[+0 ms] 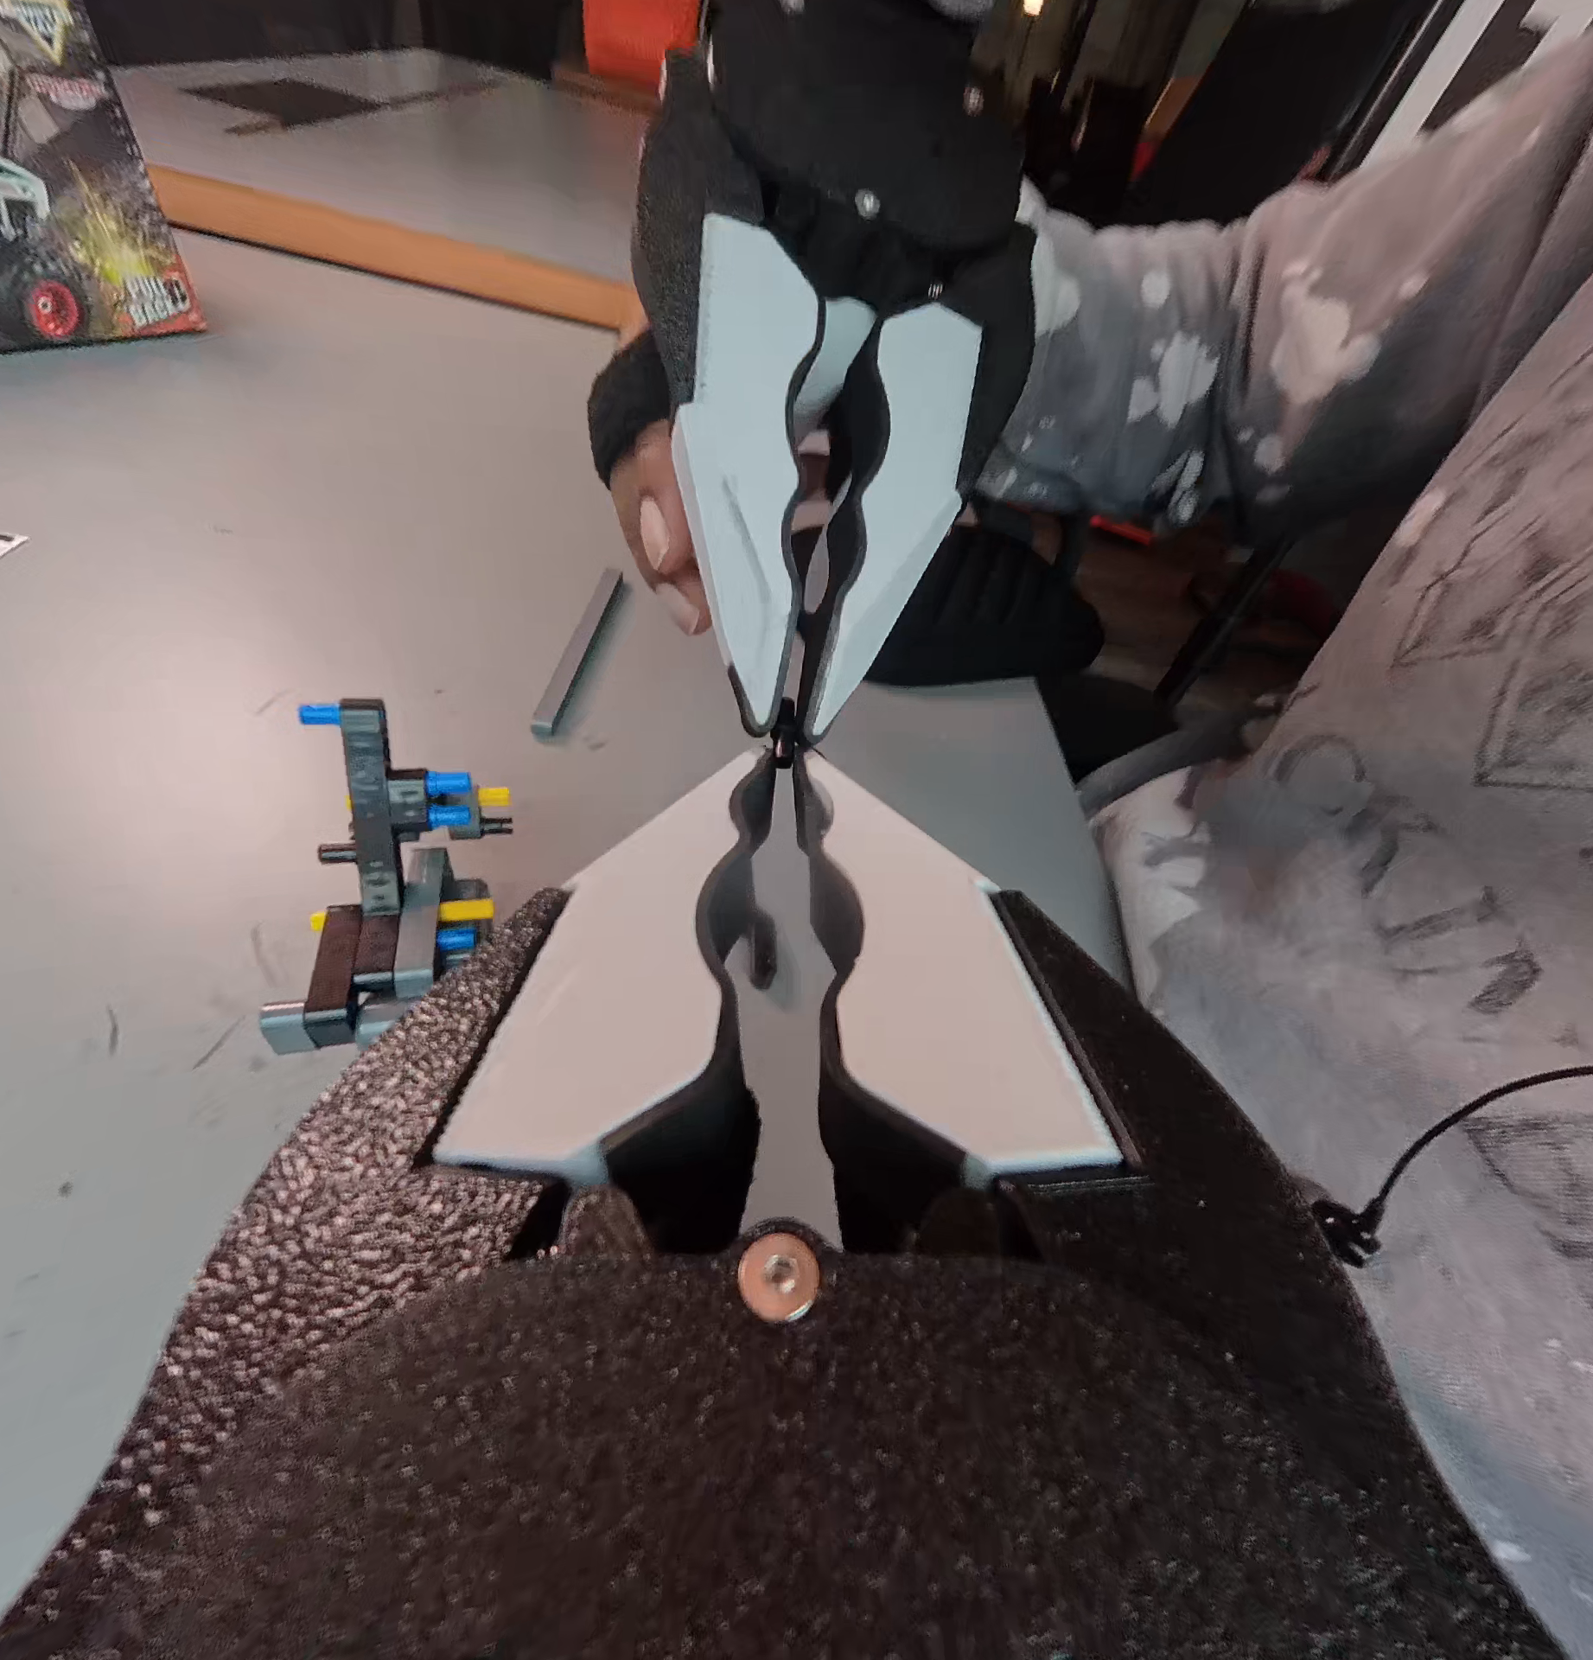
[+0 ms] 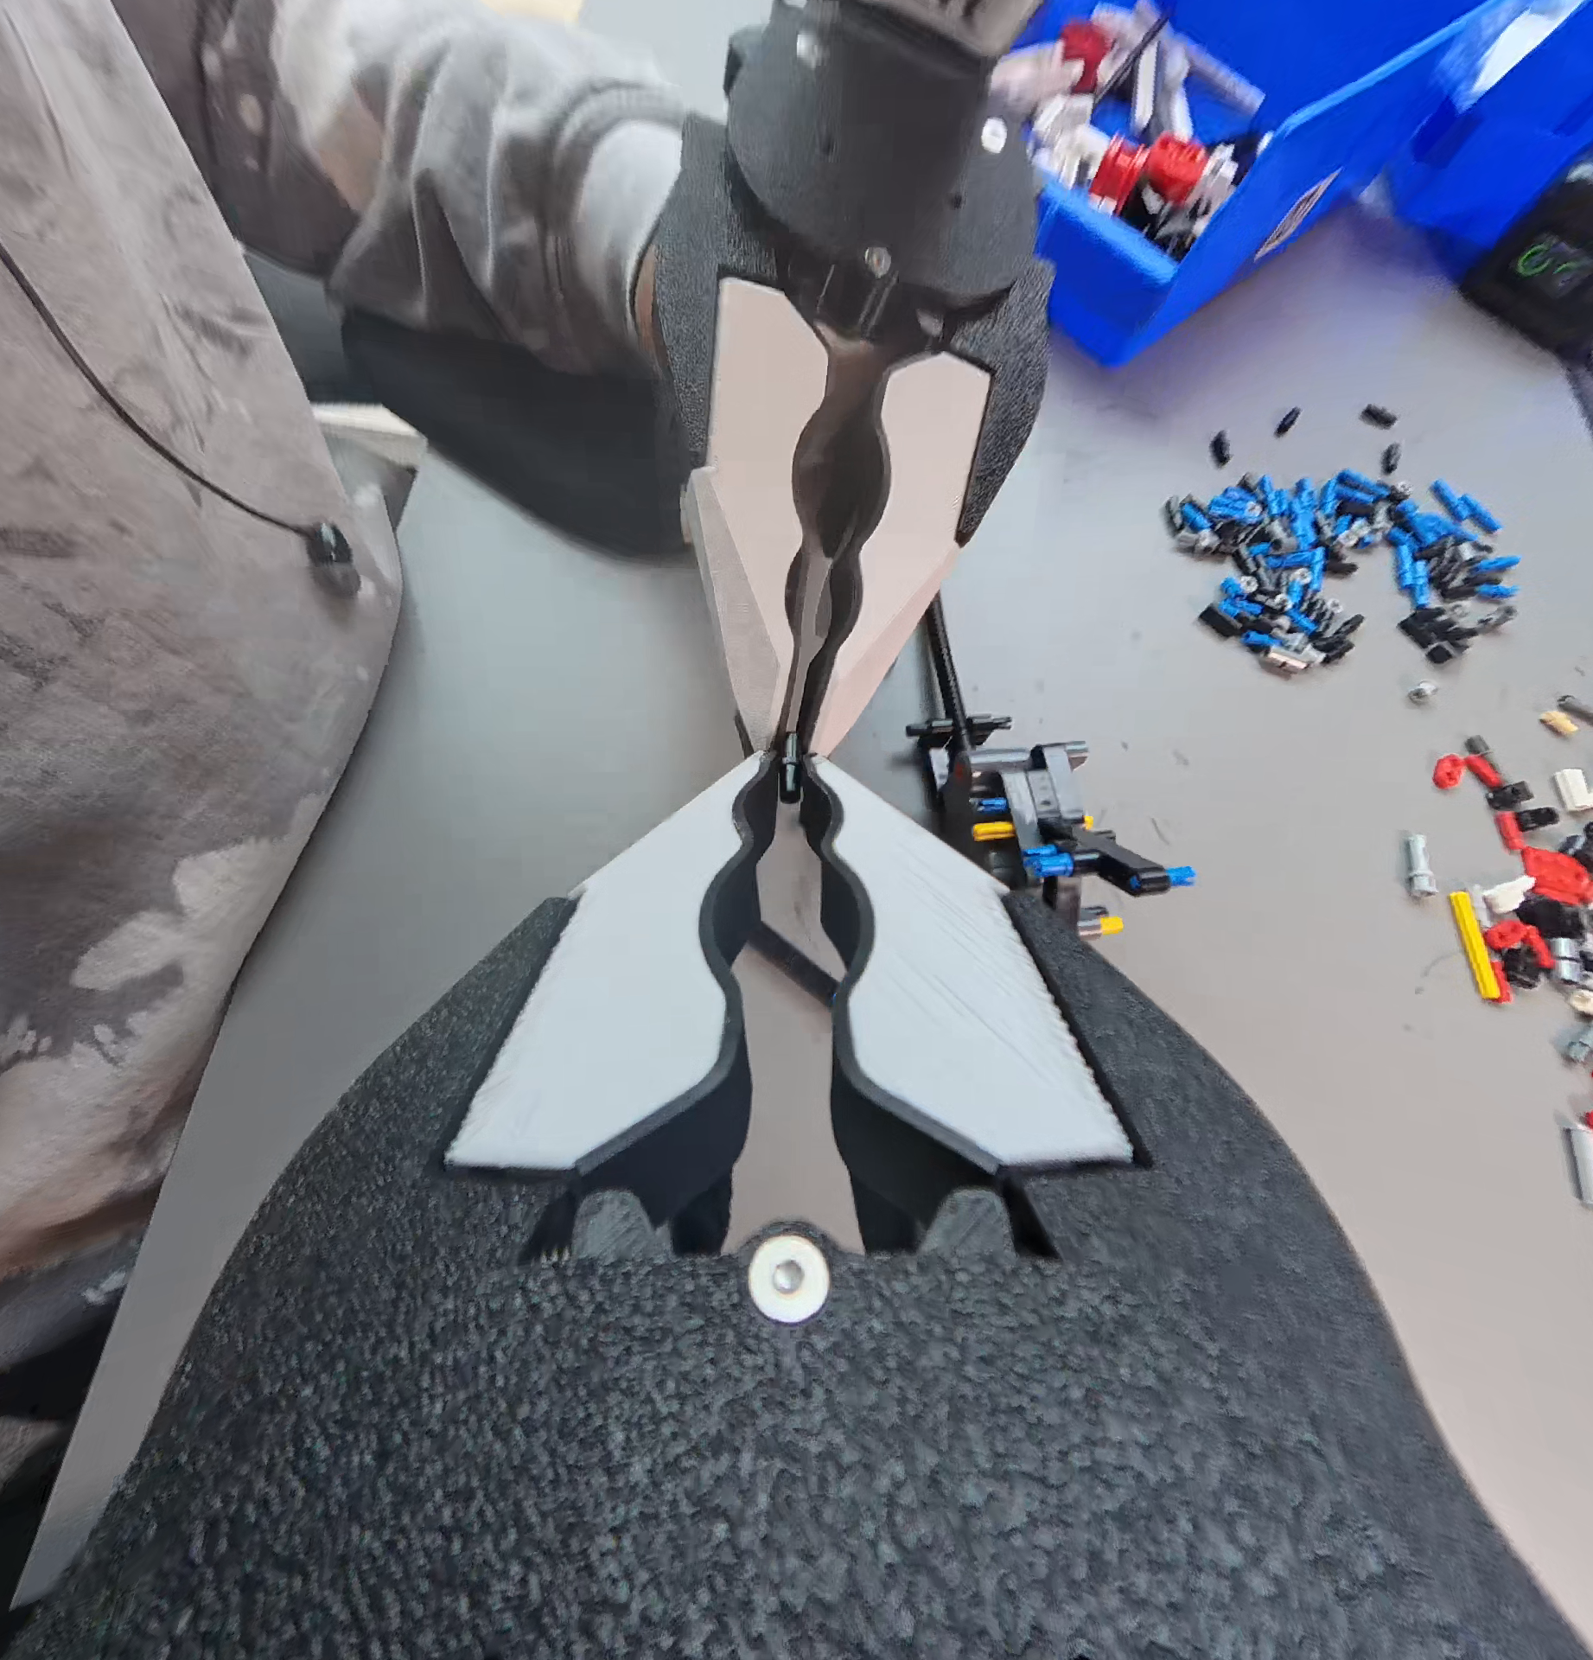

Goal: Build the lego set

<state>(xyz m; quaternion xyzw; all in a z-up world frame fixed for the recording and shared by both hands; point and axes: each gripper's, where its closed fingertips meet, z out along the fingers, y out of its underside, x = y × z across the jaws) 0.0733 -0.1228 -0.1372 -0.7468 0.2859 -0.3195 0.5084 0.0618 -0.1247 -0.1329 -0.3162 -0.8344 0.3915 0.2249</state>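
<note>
My left gripper (image 1: 779, 765) and my right gripper (image 2: 788, 774) meet tip to tip above the grey table, near its edge by the person. Both are shut on one small black pin (image 1: 783, 735), which also shows in the right wrist view (image 2: 789, 765). The right gripper (image 1: 783, 714) reaches in from the top of the left wrist view, and the left gripper (image 2: 791, 726) does the same in the right wrist view. The part-built lego assembly (image 1: 388, 862) of grey and black beams with blue and yellow pins lies on the table to the side (image 2: 1035, 826), apart from both grippers.
A loose grey beam (image 1: 581, 651) lies beyond the assembly. The set's box (image 1: 47, 180) stands at the far left. A pile of blue and black pins (image 2: 1340, 566), mixed red, white and black parts (image 2: 1565, 898) and a blue bin (image 2: 1223, 180) are at the right. The grippers are tip to tip, or close to it.
</note>
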